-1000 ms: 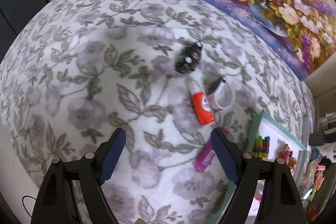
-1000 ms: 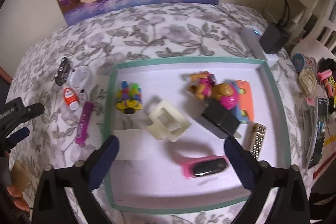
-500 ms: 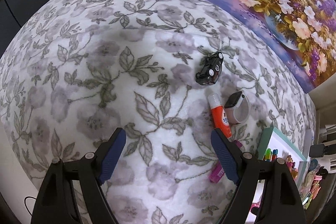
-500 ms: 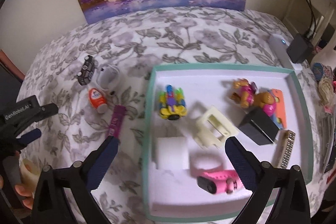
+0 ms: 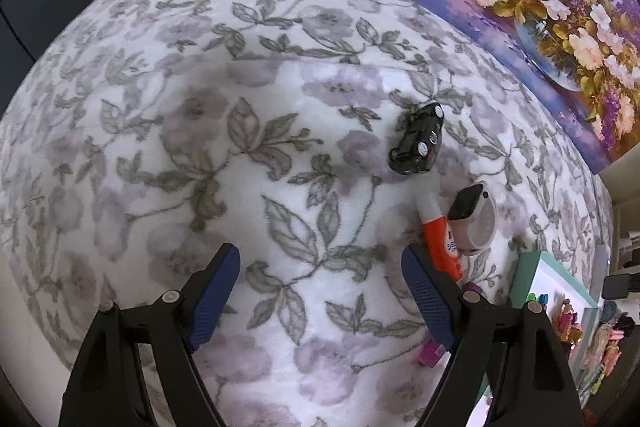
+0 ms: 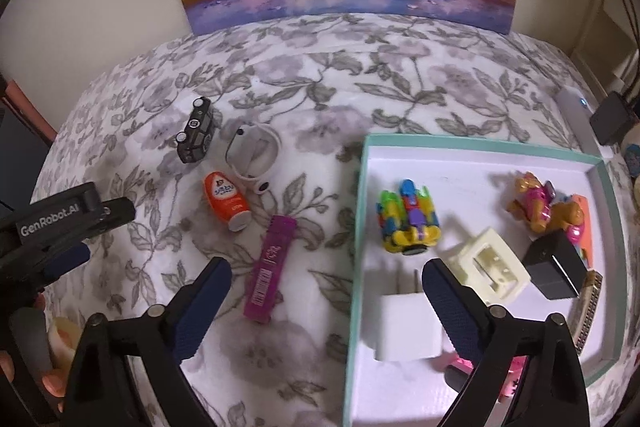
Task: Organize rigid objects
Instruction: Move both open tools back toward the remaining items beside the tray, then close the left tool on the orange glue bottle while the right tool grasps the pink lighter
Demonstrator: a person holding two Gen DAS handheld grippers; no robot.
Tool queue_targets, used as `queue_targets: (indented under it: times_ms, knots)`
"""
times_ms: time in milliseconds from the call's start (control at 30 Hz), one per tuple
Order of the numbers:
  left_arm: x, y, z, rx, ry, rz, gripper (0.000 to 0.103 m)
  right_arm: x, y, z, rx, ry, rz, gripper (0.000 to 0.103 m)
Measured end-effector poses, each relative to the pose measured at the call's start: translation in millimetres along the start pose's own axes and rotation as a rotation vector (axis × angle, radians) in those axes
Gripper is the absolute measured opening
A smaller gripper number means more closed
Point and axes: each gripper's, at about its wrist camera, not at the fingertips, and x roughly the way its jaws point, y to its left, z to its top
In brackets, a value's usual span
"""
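hovering over the floral blanket (image 6: 320, 99) with the right gripper (image 6: 324, 291) spread and narrowing on nothing, above the purple stick (image 6: 270, 267) lying just left of the teal tray (image 6: 356, 227). keeping the left gripper (image 5: 320, 283) spread and empty, further left of that tray. looks light, stiff and slick, so best pinched across its long flat sides at mid-length.

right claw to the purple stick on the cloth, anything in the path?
Nothing visible. The purple stick lies flat on the floral cloth, between the fingers of the right claw, whose jaws are closing without touching it. The orange bottle and teal tray flank it, apart.
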Motion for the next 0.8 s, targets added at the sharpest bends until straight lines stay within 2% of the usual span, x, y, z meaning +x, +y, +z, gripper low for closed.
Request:
queue_targets:
  times_ms: [100,200,300,433,500,600,800]
  knots:
    - [6.7,-2.5,2.0,0.001,0.015,0.006,0.084,4.0,6.8,1.2,-0.023,-0.01,-0.003,0.097]
    - [10.7,-0.2,5.2,-0.024,0.021,0.001,0.084,9.0,10.1,3.4,-0.023,-0.005,0.021,0.088]
    - [12.3,4.0,7.8,-0.061,0.018,-0.009,0.084,15.6,13.4,5.4,-0.023,0.008,0.044,0.085]
    - [15.4,7.0,12.4,-0.091,0.014,-0.02,0.084,21.7,20.2,8.8,-0.04,0.003,0.035,0.074]
    - [17.4,7.5,15.0,-0.095,0.013,-0.014,0.084,23.5,21.8,11.4,-0.037,0.003,0.061,0.066]
    - [21.3,7.0,18.8,-0.099,0.015,-0.018,0.084,26.9,24.7,14.4,-0.04,0.002,0.074,0.059]
    - [29.6,1.1,22.5,-0.085,0.026,-0.036,0.084,47.4,29.3,11.8,-0.046,0.065,0.086,0.046]
